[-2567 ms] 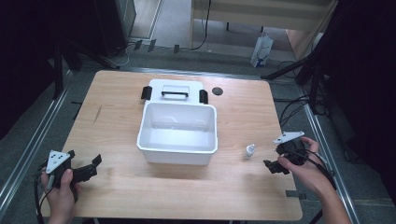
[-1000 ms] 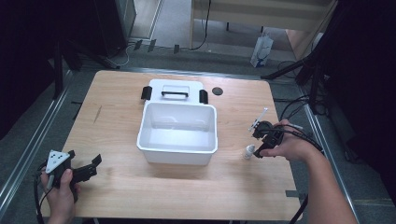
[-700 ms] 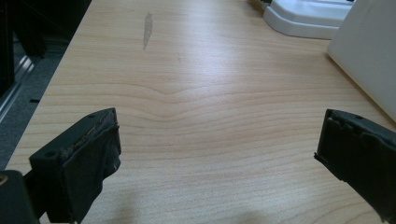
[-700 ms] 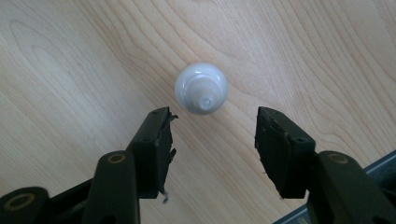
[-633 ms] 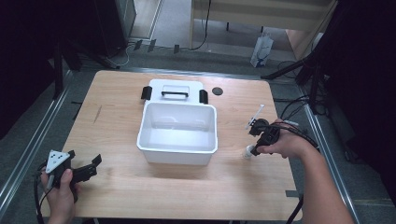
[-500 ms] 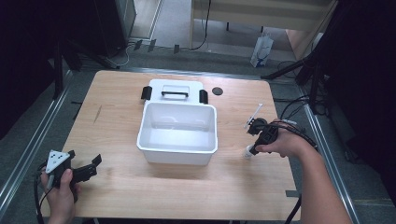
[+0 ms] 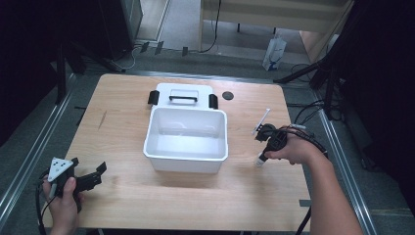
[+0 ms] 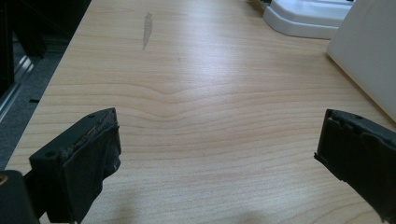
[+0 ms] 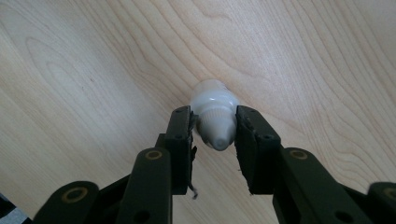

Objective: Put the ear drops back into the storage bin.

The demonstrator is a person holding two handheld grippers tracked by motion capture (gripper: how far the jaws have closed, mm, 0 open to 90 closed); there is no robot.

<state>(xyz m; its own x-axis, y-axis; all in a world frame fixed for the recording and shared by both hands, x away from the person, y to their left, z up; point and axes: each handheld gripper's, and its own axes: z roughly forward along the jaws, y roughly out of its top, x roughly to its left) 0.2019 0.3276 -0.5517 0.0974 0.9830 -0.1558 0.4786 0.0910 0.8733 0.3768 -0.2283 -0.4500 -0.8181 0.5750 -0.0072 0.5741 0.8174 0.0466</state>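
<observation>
A small white bottle (image 7: 260,160) stands upright on the wooden table (image 7: 122,127), right of the white bin (image 7: 186,157). My right gripper (image 7: 262,155) points down over it. In the right gripper view its jaws have just been closing, and the pads now press on both sides of the bottle's (image 9: 212,100) cap, so the right gripper (image 9: 214,128) is shut on it. At the front left corner a hand holds my left gripper (image 7: 89,167) still, low above the wood. The left gripper (image 8: 219,140) stands wide open with bare wood between its jaws.
The open white bin sits mid-table, and its white lid (image 7: 183,93) with black handle and clips lies just behind it. A black disc (image 7: 227,95) lies to the right of the lid. The bin's wall (image 8: 369,51) stands ahead and right of the left gripper.
The right hand came in from the table's right edge to the bottle, and its jaws closed onto the cap. The left hand and gripper stayed where they were.
</observation>
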